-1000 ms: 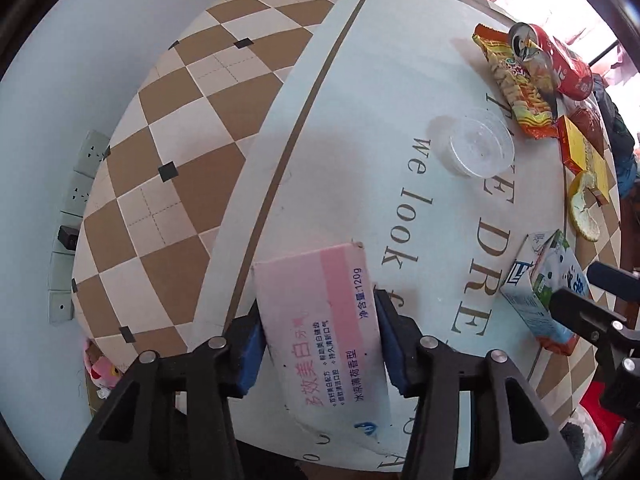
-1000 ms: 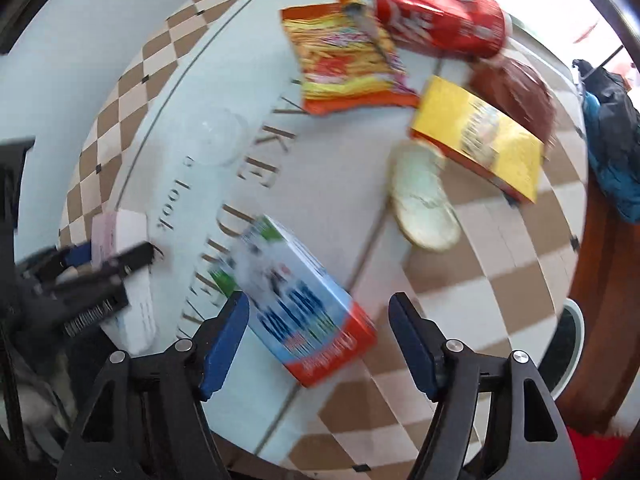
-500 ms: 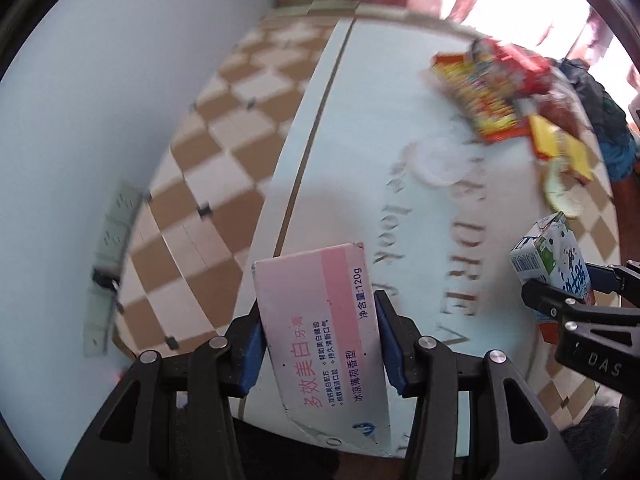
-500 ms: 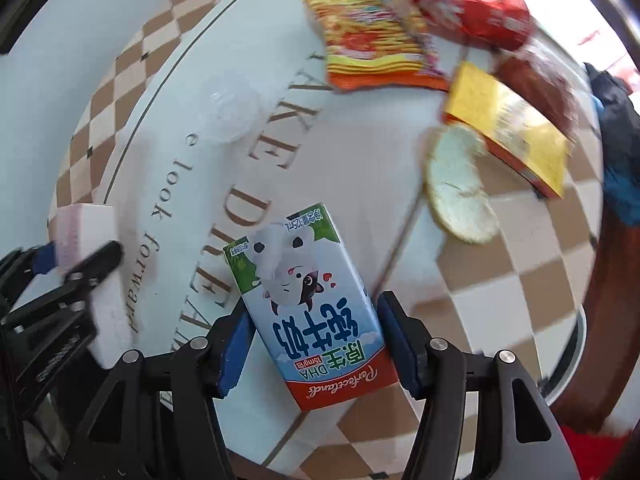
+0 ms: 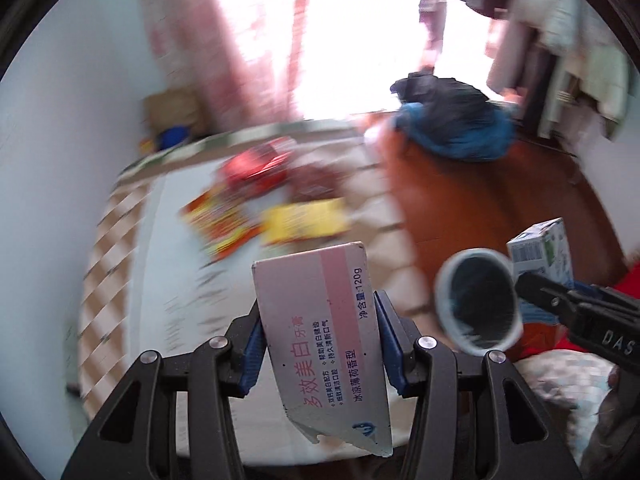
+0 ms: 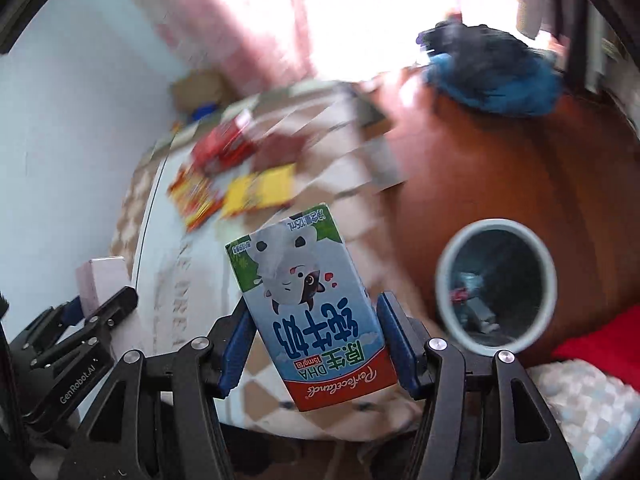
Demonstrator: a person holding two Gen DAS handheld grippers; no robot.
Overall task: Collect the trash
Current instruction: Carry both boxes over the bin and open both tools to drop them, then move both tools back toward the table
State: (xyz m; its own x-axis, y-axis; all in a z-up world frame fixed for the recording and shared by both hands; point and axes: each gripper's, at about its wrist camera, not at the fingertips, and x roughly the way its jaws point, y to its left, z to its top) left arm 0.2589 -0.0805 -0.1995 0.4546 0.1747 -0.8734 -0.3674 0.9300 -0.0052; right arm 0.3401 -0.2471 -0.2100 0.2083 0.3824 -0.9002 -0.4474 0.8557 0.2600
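My left gripper (image 5: 318,338) is shut on a pink and white toothpaste box (image 5: 320,328), held in the air above the table's near edge. My right gripper (image 6: 314,346) is shut on a blue and white milk carton (image 6: 308,300), also lifted. A round grey waste bin (image 6: 496,286) stands on the floor to the right of both; it also shows in the left wrist view (image 5: 476,300), with some trash inside. The milk carton (image 5: 544,252) and right gripper show at the right edge of the left wrist view.
On the checkered table (image 6: 352,152) lie a red can (image 6: 222,142), an orange snack bag (image 6: 192,196) and a yellow packet (image 6: 260,190), all blurred. A blue and black jacket (image 6: 488,76) lies on brown furniture. A red cloth (image 6: 600,344) lies at lower right.
Both grippers have lifted their boxes off the table and swung right and up. The right gripper closed on the milk carton. The waste bin has come into view.
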